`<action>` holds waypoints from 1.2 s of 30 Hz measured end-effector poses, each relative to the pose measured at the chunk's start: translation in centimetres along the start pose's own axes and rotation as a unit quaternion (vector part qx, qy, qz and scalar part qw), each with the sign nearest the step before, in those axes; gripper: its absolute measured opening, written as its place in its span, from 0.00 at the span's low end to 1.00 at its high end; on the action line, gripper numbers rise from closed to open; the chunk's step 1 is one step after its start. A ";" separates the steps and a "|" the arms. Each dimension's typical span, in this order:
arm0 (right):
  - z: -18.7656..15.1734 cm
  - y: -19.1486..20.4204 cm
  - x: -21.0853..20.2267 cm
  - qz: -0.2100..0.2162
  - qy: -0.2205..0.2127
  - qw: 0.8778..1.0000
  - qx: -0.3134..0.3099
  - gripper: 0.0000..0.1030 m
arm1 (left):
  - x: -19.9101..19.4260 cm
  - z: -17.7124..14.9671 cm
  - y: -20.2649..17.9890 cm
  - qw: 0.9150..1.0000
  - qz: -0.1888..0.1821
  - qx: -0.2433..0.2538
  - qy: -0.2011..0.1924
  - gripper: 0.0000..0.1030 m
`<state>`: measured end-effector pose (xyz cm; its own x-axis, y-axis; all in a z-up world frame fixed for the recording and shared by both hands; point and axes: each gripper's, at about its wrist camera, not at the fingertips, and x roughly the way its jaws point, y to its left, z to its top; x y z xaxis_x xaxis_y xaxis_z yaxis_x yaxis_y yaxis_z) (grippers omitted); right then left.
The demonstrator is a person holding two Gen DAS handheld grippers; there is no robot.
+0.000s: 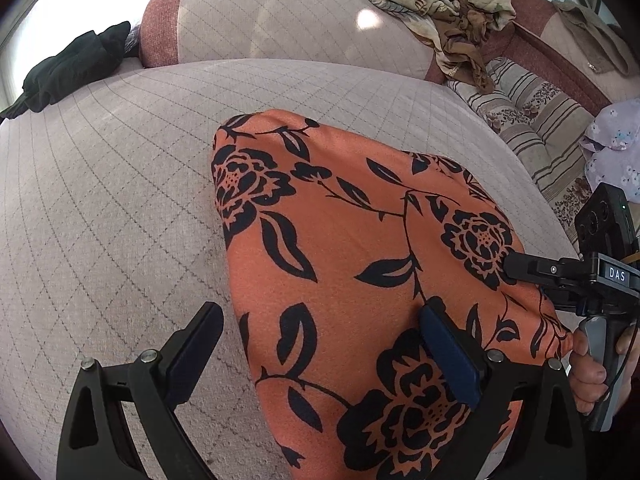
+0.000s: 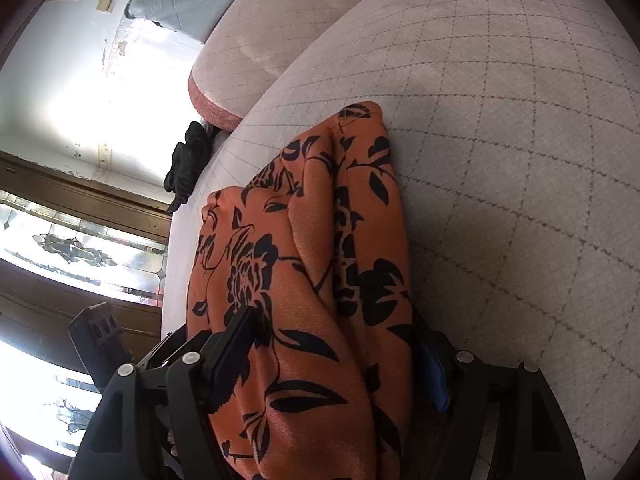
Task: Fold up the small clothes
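Observation:
An orange garment with black flowers [image 1: 340,240] lies folded on the quilted sofa seat [image 1: 100,200]. My left gripper [image 1: 320,306] hangs open above its near part. One of its fingers is over the cloth and the other over bare seat, with nothing gripped. A hand holds my right gripper [image 1: 560,276], which comes in from the right at the garment's edge. In the right wrist view the garment [image 2: 304,280] runs in thick folds between the widely spread fingers of the right gripper [image 2: 334,316]. The cloth covers part of the right finger [image 2: 436,376], and the pads do not pinch it.
A black garment [image 1: 72,68] lies at the seat's far left edge. A heap of patterned clothes [image 1: 448,4] sits on the sofa back, with a striped cushion [image 1: 532,128] and a lilac floral cloth [image 1: 616,156] at the right. Bare seat stretches left of the garment.

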<state>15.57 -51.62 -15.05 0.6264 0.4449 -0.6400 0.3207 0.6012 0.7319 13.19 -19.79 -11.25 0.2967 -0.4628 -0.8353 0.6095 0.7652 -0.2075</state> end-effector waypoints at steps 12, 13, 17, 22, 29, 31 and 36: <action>-1.1 2.7 2.8 -0.003 0.008 1.000 -0.022 0.73 | 0.9 -0.1 -0.2 1.000 -0.025 -0.014 0.010 0.96; -1.1 2.7 2.8 -0.004 0.007 1.000 -0.022 0.73 | 0.9 -0.1 -0.3 1.000 -0.025 -0.014 0.010 0.96; -1.3 3.2 3.1 -0.015 0.002 1.000 -0.025 0.72 | 1.1 -0.1 -0.5 0.999 -0.027 -0.016 0.008 0.96; -1.7 3.7 3.4 -0.025 -0.004 0.999 -0.023 0.72 | 1.2 -0.2 -0.5 0.999 -0.032 -0.022 0.006 0.96; -1.9 3.9 3.6 -0.032 -0.010 0.999 -0.019 0.72 | 1.1 -0.4 -0.3 0.999 -0.037 -0.026 -0.002 0.94; -2.0 4.0 3.7 -0.035 -0.012 0.999 -0.020 0.72 | 1.0 -0.4 -0.3 0.999 -0.038 -0.026 -0.004 0.91; -2.2 4.5 3.7 -0.043 -0.020 0.999 -0.025 0.68 | 0.6 -0.4 -0.1 0.999 -0.041 -0.028 -0.011 0.82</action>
<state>17.71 -45.81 -14.66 0.6264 0.3647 -0.6889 0.3383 0.6690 0.6618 12.96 -19.97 -11.96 0.2637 -0.5350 -0.8026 0.5905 0.7475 -0.3042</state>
